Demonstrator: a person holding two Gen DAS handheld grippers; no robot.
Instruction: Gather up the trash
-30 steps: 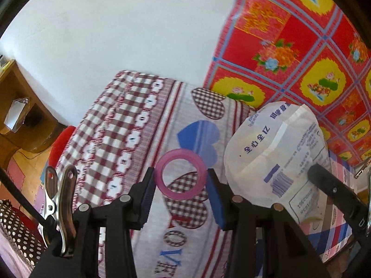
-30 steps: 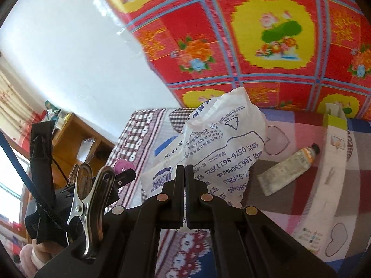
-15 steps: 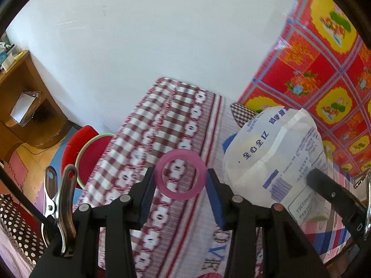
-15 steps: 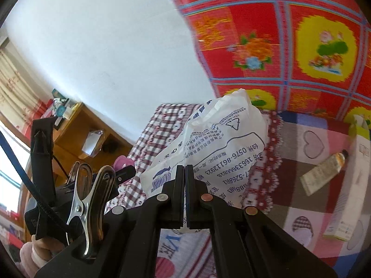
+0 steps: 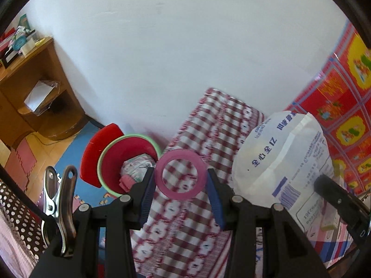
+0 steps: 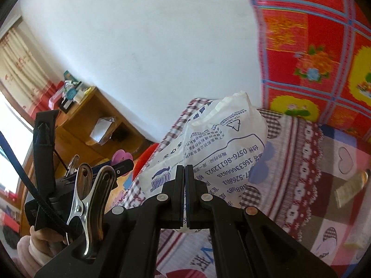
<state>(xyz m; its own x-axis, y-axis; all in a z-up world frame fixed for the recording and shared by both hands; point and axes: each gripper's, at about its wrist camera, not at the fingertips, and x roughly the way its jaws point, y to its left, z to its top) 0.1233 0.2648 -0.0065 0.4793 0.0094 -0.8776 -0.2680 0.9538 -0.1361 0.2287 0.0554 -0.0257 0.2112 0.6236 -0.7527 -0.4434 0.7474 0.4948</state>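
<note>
The left gripper point(image 5: 181, 180) squeezes a pink ring point(image 5: 181, 174); only its camera shows the red bin point(image 5: 116, 159). The right gripper point(image 6: 185, 173) pinches a white bag point(image 6: 222, 148); only its camera shows a tube point(image 6: 350, 188).

A home bedroom: a bed under a checked, heart-patterned sheet point(image 5: 208, 127) at centre, a wooden bedside cabinet point(image 5: 34, 88) at left, curtains point(image 6: 16, 69) far left.

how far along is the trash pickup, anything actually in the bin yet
Partly done. The red bin on the floor beside the bed already holds crumpled wrappers and something pink. In hand: the left gripper clamps a pink ring, and the right gripper is shut on a white plastic bag; neither is over the bin yet. Left on the bed: a tube and a pale item at the frame's edge.
</note>
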